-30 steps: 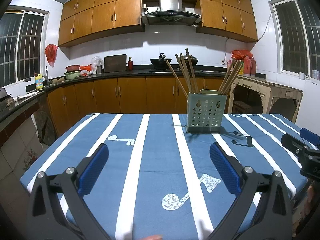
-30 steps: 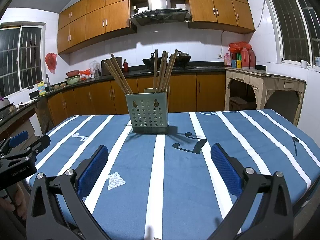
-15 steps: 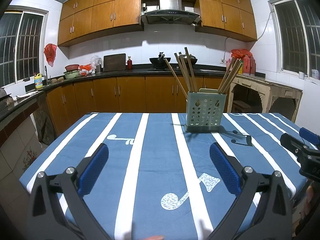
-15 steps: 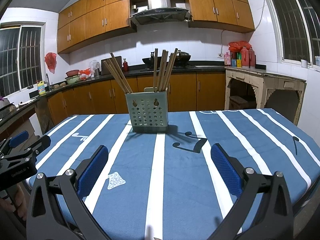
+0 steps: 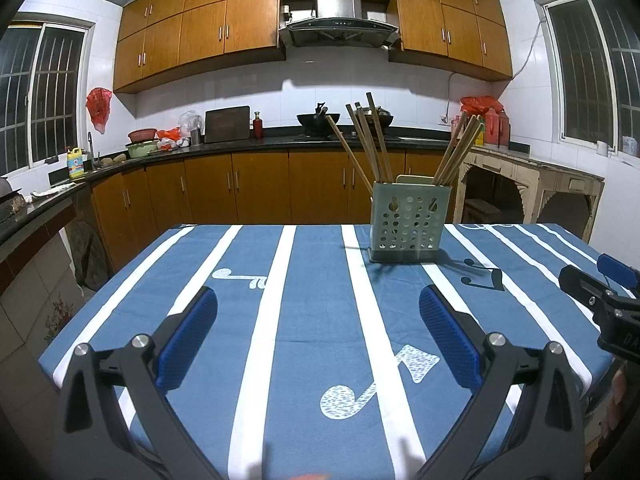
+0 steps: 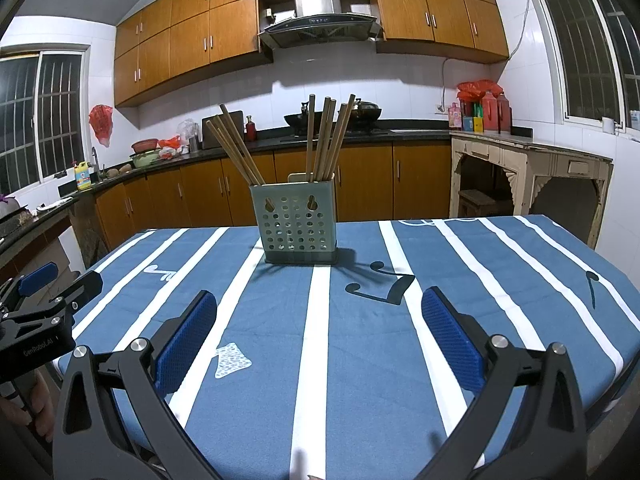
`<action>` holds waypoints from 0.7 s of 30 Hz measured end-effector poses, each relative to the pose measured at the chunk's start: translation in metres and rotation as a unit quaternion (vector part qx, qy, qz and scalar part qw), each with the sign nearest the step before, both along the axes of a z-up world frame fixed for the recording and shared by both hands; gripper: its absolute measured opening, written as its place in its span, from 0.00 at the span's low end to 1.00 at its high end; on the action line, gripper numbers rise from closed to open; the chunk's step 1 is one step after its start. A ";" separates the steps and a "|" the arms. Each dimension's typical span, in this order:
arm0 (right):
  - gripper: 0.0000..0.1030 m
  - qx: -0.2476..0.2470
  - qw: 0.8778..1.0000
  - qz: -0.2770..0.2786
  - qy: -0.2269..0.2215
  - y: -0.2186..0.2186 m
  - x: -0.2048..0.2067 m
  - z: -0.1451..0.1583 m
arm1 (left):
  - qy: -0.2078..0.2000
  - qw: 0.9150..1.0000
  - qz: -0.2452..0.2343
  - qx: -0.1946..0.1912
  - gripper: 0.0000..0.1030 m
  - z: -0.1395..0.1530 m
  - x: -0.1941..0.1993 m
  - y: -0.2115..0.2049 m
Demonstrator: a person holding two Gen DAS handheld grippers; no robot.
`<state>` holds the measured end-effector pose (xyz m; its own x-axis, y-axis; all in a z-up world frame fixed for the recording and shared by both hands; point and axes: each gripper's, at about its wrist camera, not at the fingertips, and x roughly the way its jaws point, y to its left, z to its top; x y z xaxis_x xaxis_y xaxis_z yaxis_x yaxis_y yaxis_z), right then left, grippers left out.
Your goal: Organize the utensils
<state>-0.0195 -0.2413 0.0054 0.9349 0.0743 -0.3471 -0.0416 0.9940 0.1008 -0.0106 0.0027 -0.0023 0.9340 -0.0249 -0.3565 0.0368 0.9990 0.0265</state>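
A pale green perforated utensil holder (image 5: 408, 222) stands upright on the blue striped tablecloth (image 5: 304, 320), with several wooden chopsticks (image 5: 370, 144) leaning in its two compartments. It also shows in the right wrist view (image 6: 296, 222), with its chopsticks (image 6: 324, 138). My left gripper (image 5: 318, 304) is open and empty, well short of the holder and to its left. My right gripper (image 6: 319, 304) is open and empty, facing the holder from the near table edge. Each gripper shows at the edge of the other's view: the right one (image 5: 600, 296), the left one (image 6: 44, 312).
Kitchen counters (image 5: 240, 144) with wooden cabinets run behind the table, holding bowls, a cutting board and a wok. An old cream side table (image 6: 532, 168) stands at the right. Windows are on both side walls.
The left gripper's view has shifted very slightly; the holder sits a touch higher in frame. The right gripper's view is almost unchanged. Both grippers stay open.
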 end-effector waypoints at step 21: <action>0.98 0.001 1.000 0.000 0.001 0.000 0.000 0.003 | 0.006 1.000 0.000 -0.003 0.96 -0.006 0.002 0.004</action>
